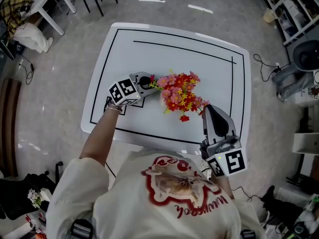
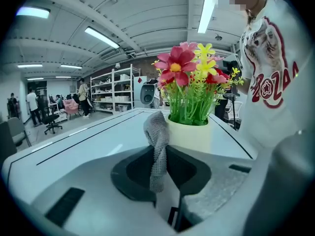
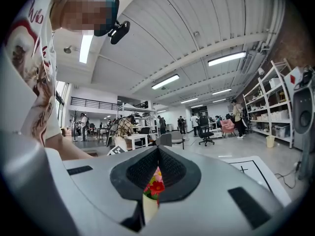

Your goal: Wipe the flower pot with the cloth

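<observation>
We are standing at a white table [image 1: 149, 49] marked with black lines. The flower pot [image 2: 189, 134] is standing upright near the table's middle, and its red, pink and yellow flowers [image 1: 180, 94] are hiding it from the head view. We are holding the left gripper [image 1: 147, 82] just beside the flowers, on their left. Its jaws are clamping a grey cloth [image 2: 156, 132], which is sticking up between them as a twisted strip. In the left gripper view the cloth's upper end is overlapping the pot's left edge, and we cannot tell whether the two are touching. We are holding the right gripper [image 1: 208, 111] at the flowers' near right edge. Its jaws are closed to a narrow slit with nothing between them, and the pot [image 3: 149, 208] is showing through that slit.
</observation>
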{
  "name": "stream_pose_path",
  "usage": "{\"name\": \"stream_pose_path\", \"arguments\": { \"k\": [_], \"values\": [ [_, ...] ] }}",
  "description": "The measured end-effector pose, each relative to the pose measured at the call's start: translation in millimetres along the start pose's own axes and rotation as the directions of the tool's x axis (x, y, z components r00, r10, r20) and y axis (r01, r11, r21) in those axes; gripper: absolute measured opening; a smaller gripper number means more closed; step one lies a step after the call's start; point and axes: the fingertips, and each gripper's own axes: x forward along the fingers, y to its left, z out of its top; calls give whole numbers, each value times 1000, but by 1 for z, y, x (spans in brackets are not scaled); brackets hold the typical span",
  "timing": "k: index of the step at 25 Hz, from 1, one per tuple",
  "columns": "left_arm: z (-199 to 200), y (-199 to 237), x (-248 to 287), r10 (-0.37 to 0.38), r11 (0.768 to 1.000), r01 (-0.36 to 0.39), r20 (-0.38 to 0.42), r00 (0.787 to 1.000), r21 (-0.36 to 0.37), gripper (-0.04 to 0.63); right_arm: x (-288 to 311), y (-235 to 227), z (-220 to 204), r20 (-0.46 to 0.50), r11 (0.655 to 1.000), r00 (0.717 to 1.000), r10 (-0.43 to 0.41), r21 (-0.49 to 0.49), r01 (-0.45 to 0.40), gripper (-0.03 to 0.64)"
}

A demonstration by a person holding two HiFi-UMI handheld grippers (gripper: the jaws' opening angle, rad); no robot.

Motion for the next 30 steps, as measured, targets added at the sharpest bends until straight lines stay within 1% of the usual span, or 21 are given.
{"name": "stream_pose_path", "arguments": {
  "k": [11, 24, 30],
  "values": [
    [-4, -7, -10, 32, 999, -32, -3, 999, -15, 61, -10, 20, 3, 2, 1000, 1000, -29, 1, 29, 0],
    [-10, -24, -24, 30, 999, -30, 7, 1000, -23, 61, -13, 44, 2, 8, 999, 999, -37, -5, 37, 0],
    [-9, -27, -29, 29, 999, -28, 28, 999, -33, 61, -17, 52, -5, -1, 998, 998, -65, 9, 65, 0]
  ]
}}
